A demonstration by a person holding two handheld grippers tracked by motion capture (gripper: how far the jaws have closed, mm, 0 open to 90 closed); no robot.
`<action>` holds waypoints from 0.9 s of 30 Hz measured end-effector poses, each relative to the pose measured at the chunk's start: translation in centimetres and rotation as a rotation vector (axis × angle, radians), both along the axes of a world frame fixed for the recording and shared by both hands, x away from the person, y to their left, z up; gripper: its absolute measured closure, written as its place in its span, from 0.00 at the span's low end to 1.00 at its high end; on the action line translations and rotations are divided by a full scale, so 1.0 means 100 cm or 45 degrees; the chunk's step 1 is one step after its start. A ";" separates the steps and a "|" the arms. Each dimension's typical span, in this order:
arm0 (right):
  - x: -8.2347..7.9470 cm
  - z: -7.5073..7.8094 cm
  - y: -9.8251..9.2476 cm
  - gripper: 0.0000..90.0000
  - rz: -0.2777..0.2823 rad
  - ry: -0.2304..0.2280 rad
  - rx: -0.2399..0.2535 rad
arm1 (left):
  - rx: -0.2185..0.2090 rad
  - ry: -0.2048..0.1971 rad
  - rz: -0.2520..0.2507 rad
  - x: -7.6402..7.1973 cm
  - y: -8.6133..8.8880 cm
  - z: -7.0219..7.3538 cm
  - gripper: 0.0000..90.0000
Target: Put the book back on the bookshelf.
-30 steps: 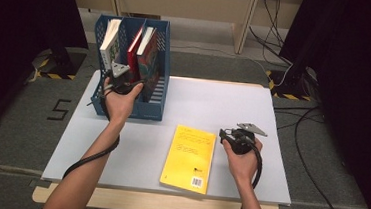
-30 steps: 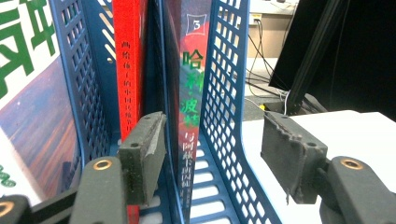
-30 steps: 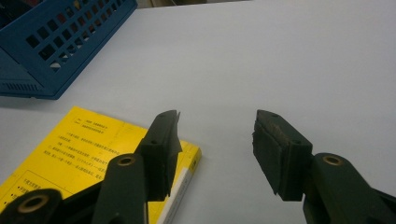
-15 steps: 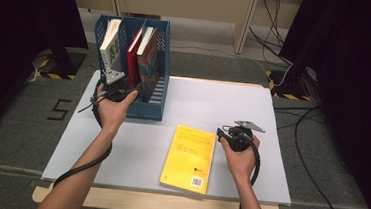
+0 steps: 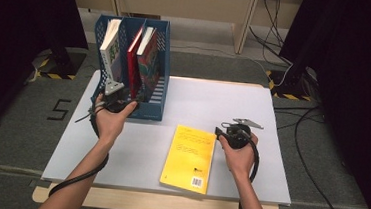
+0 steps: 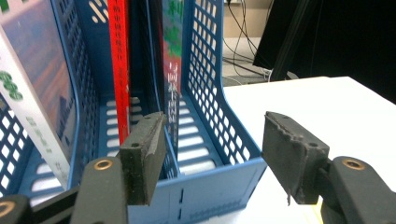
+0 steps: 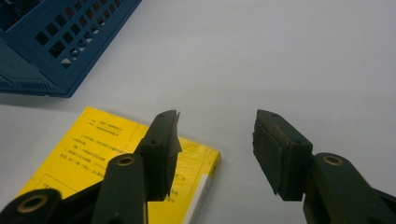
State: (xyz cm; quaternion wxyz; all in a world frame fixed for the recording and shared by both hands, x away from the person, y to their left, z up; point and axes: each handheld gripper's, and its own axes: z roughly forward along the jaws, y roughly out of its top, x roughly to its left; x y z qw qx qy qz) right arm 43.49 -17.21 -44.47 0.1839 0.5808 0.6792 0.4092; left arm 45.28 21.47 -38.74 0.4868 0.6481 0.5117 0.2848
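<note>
The yellow book (image 5: 189, 157) lay flat on the bench (image 5: 271, 141), cover up, pale page edge toward my right gripper (image 7: 215, 149), whose fingers stood released just beside its corner. Bare bench spread beyond. My left gripper (image 6: 210, 158), fingers released, faced the blue rack (image 6: 219, 182).

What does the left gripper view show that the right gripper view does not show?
The left gripper view has the books standing inside the blue file rack: a red spine and a white book, between the left gripper's open fingers. The right gripper view has the yellow book lying flat, under the right gripper's open fingers. Both show the blue file rack and the white table.
</note>
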 end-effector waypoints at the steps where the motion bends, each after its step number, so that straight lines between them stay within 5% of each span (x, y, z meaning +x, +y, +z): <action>1: 0.000 0.001 0.001 0.56 -0.002 0.008 0.002 | 0.003 0.005 -0.004 -0.001 0.000 -0.001 0.43; 17: 0.011 -0.002 0.007 0.56 0.033 0.091 0.015 | 0.008 0.071 -0.089 -0.013 -0.011 -0.024 0.44; 27: 0.020 -0.006 0.010 0.56 0.054 0.202 0.050 | 0.007 0.119 -0.182 -0.018 -0.023 -0.037 0.45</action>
